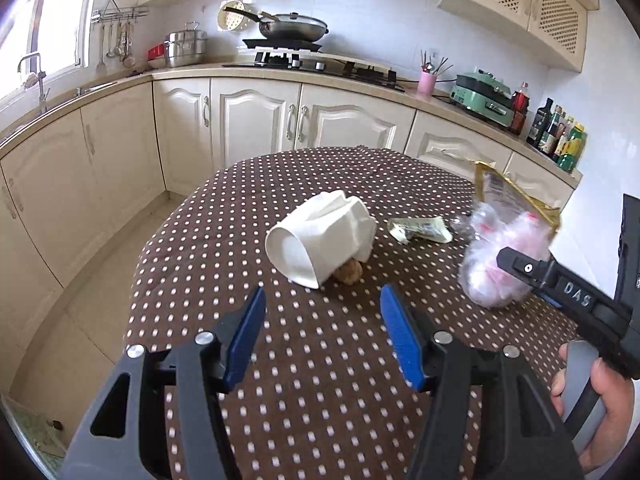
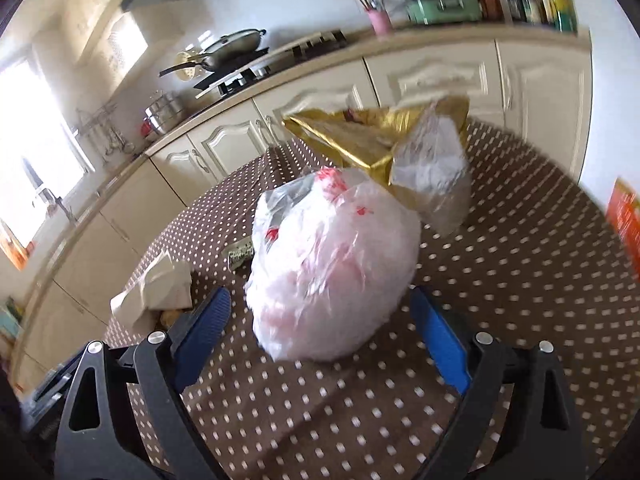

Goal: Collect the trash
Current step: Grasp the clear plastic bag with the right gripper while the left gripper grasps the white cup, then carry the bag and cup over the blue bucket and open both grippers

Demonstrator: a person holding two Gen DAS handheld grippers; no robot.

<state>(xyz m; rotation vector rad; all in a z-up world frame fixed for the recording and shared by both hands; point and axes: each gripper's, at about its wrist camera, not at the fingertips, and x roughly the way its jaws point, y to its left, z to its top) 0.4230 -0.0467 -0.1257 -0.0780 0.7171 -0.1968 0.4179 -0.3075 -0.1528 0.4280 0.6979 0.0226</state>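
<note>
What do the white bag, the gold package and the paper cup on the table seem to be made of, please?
White bag: thin translucent plastic film, crinkled, with red print. Gold package: probably metallised foil or film, shiny with sharp creases. Paper cup: matte white paper, apparently; it lies crushed on its side.

tabletop [image 1: 320,380]: brown cloth, white polka dots | paper cup [image 1: 316,236]: white | plastic bag [image 2: 332,268]: translucent white-pink, red print | foil wrapper [image 2: 360,140]: gold | left tool [image 1: 322,332]: black, blue pads | right tool [image 2: 320,328]: black, blue pads | cabinets [image 1: 256,120]: cream | utensil holder [image 1: 426,82]: pink
</note>
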